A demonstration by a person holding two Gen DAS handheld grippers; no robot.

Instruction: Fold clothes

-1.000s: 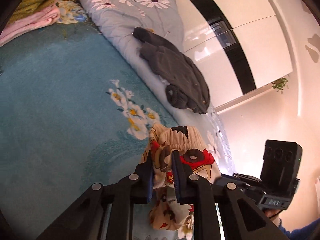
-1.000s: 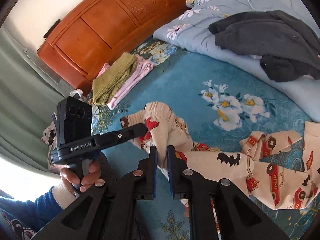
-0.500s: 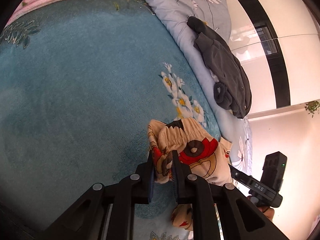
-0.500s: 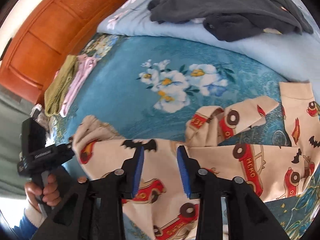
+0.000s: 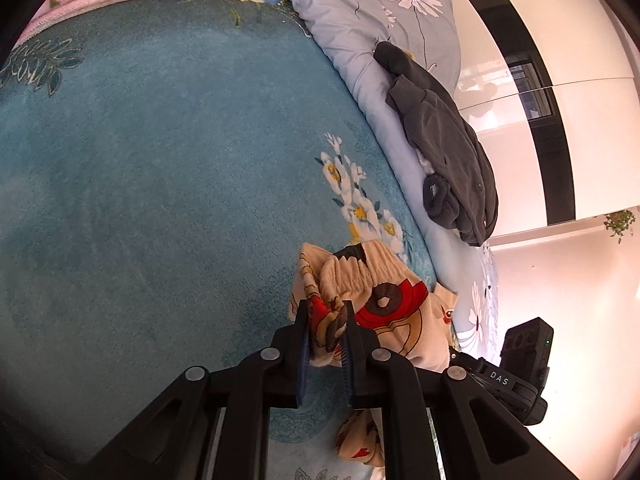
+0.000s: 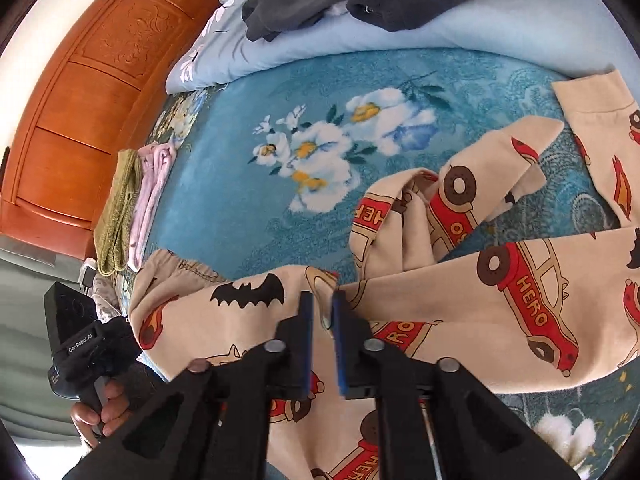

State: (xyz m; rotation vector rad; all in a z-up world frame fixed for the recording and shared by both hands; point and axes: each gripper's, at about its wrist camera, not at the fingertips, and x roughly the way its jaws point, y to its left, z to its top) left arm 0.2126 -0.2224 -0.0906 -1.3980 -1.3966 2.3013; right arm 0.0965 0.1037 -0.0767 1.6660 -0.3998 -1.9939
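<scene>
Cream children's pyjama trousers (image 6: 460, 280) printed with red cars and black bats lie on the blue floral bed cover (image 6: 248, 208). My left gripper (image 5: 325, 312) is shut on the elastic waistband of the trousers (image 5: 360, 276), holding it bunched just above the cover. My right gripper (image 6: 322, 302) has closed on a pinched fold of the trousers' fabric near the waist, by the bat print. The two legs spread to the right in the right wrist view, one crumpled.
A dark grey garment (image 5: 444, 140) lies on a light blue daisy-print quilt (image 5: 360, 12). Folded pink (image 6: 150, 196) and olive (image 6: 118, 208) cloths lie by the wooden headboard (image 6: 88, 80). A white wardrobe (image 5: 592, 128) stands beyond the bed.
My right gripper let go of the waistband, opened, moved along the trousers and closed again on a fold. My left gripper kept its hold and lowered the waistband toward the cover.
</scene>
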